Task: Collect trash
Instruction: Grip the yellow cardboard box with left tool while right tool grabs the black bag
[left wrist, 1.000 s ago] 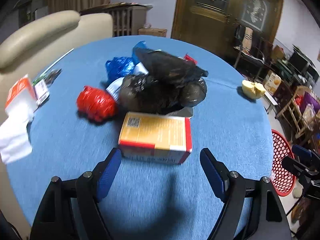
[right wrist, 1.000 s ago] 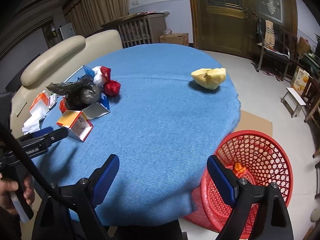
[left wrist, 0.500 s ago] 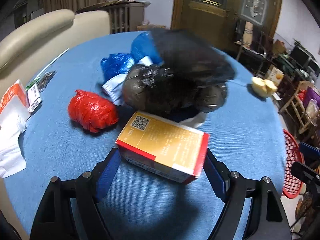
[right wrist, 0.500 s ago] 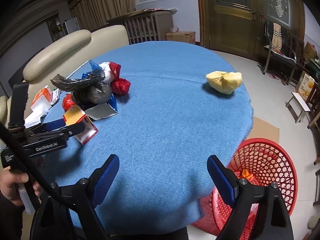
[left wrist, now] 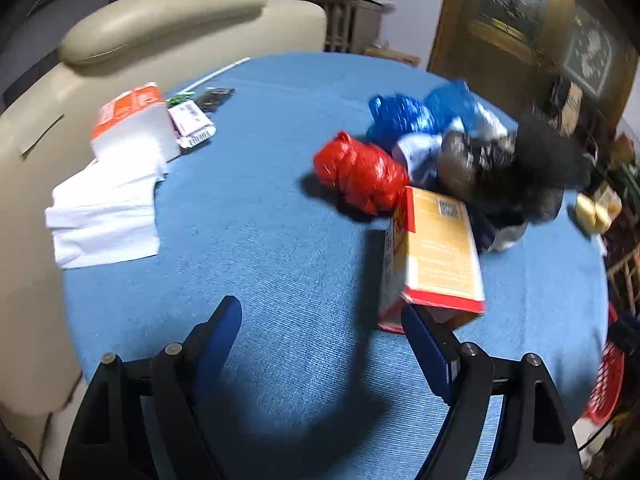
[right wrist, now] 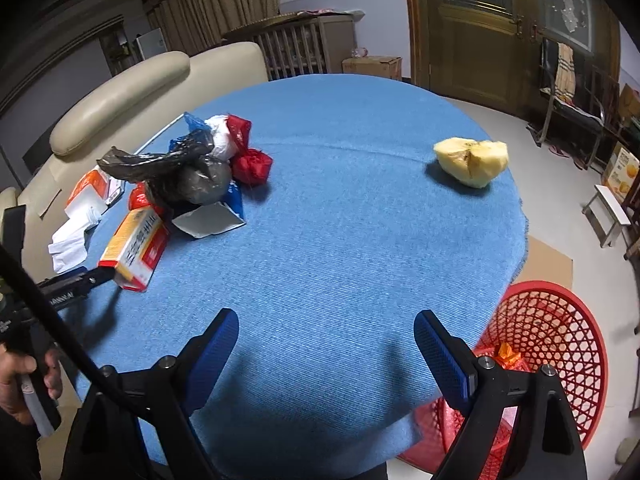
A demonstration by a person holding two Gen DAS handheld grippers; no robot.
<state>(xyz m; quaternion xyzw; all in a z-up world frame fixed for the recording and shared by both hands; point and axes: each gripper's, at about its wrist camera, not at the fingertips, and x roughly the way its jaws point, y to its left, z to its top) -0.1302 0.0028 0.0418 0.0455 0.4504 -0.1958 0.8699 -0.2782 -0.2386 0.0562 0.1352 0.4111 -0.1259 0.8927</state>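
My left gripper (left wrist: 324,328) is open above the blue table (left wrist: 260,272), with only cloth between its fingers. An orange and red carton (left wrist: 438,256) lies just outside its right finger, whose tip is at the carton's near end. Behind the carton sits a heap of trash: a red bag ball (left wrist: 360,176), blue bags (left wrist: 404,116) and a black bag (left wrist: 528,168). My right gripper (right wrist: 328,340) hangs open over the near table edge, holding nothing. In the right wrist view, the carton (right wrist: 134,248) lies at the left, and a yellow fruit piece (right wrist: 472,162) at the far right.
A red mesh basket (right wrist: 560,332) stands on the floor by the table's right edge, with an orange scrap inside. A tissue pack (left wrist: 132,120) and white tissues (left wrist: 104,216) lie at the table's left. A cream sofa (left wrist: 160,20) stands behind.
The left gripper swung left; the carton, between its fingers half a second ago, now lies turned outside the right finger. The right gripper shifted slightly over the table.
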